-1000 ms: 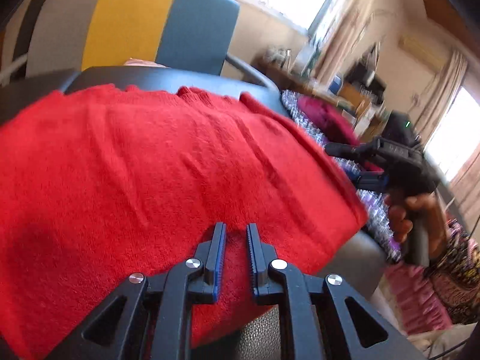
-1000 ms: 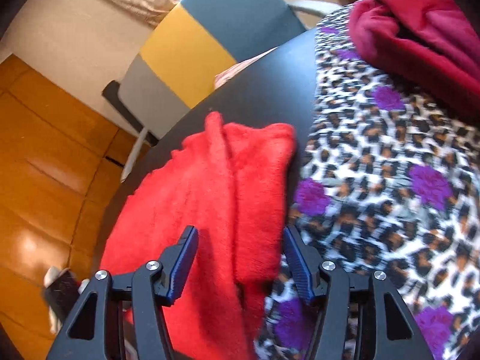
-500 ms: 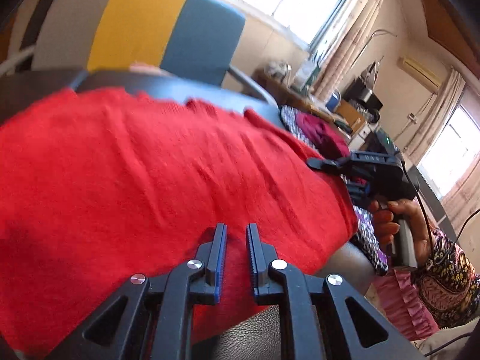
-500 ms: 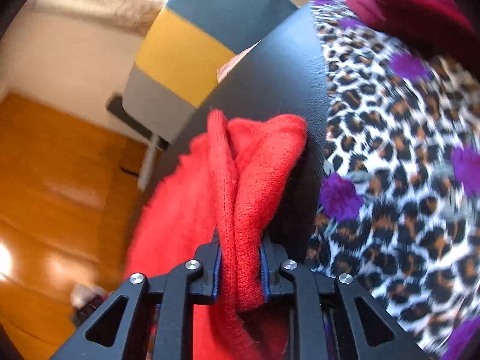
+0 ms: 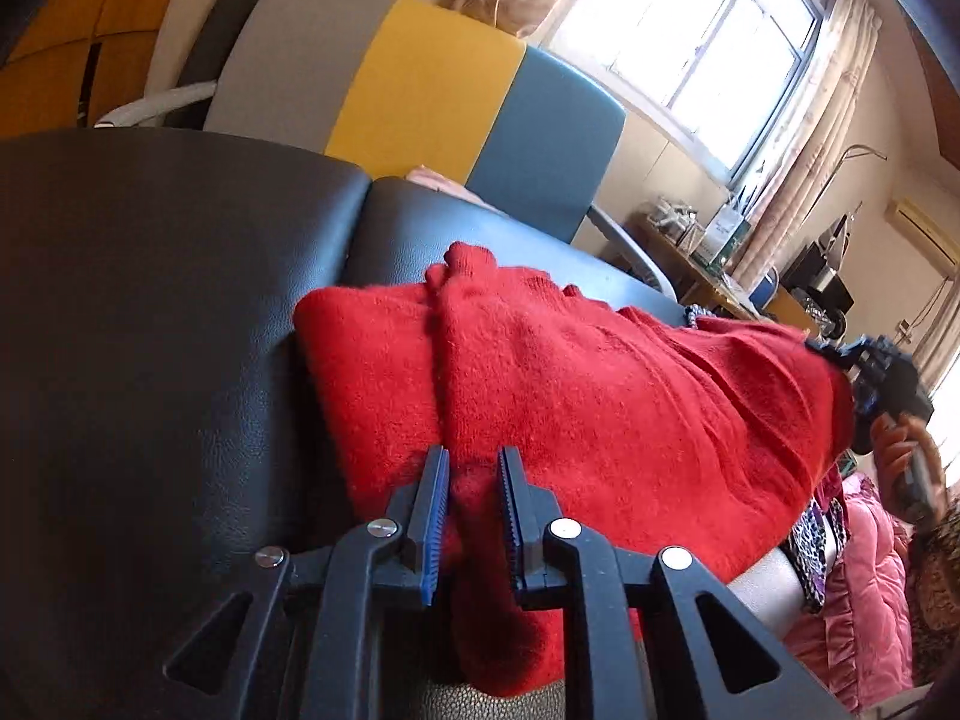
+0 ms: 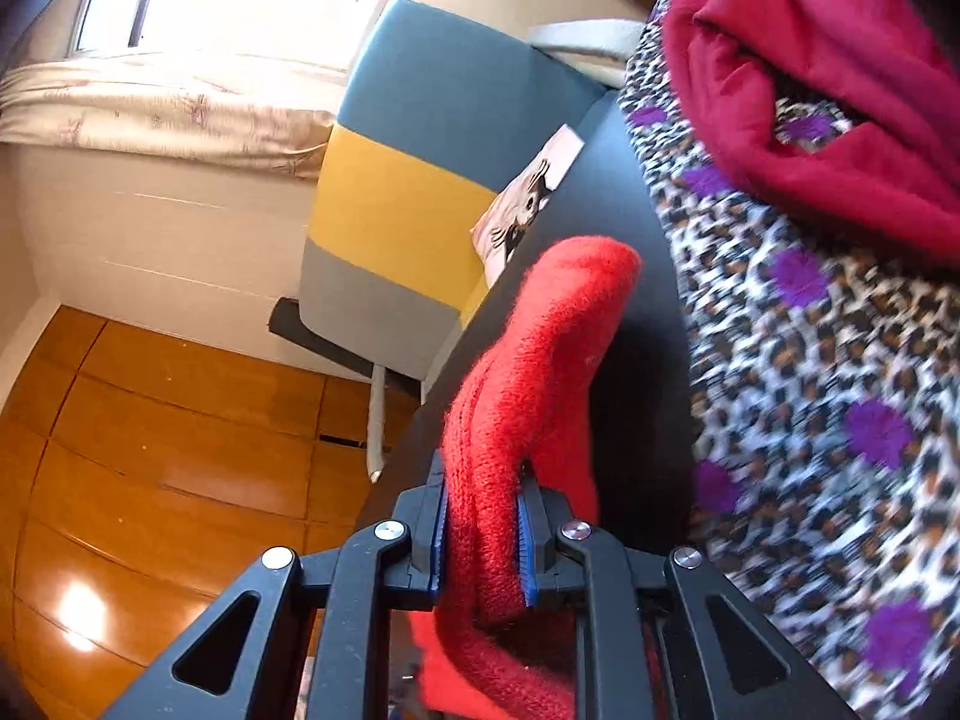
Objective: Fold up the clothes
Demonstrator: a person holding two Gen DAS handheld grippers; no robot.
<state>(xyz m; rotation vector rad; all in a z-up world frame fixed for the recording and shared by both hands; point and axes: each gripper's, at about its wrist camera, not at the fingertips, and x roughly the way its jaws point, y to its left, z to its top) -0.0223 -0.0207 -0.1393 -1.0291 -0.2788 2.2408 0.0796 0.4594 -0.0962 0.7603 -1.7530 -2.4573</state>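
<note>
Left wrist view: nearest, the left gripper (image 5: pixel 471 480) pinches the near edge of a fuzzy red knitted sweater (image 5: pixel 600 396); its jaws have just been easing slightly wider, cloth bunched between them. The sweater lies on a black leather cushion (image 5: pixel 150 330), its long axis running from near left toward far right, where the right gripper (image 6: pixel 480 516) is clamped on the other end after closing. It looks soft, light and limp, likely to sag between grips; edges or corners seem the best holds. Beyond stands a grey, yellow and blue chair (image 5: pixel 420 84).
</note>
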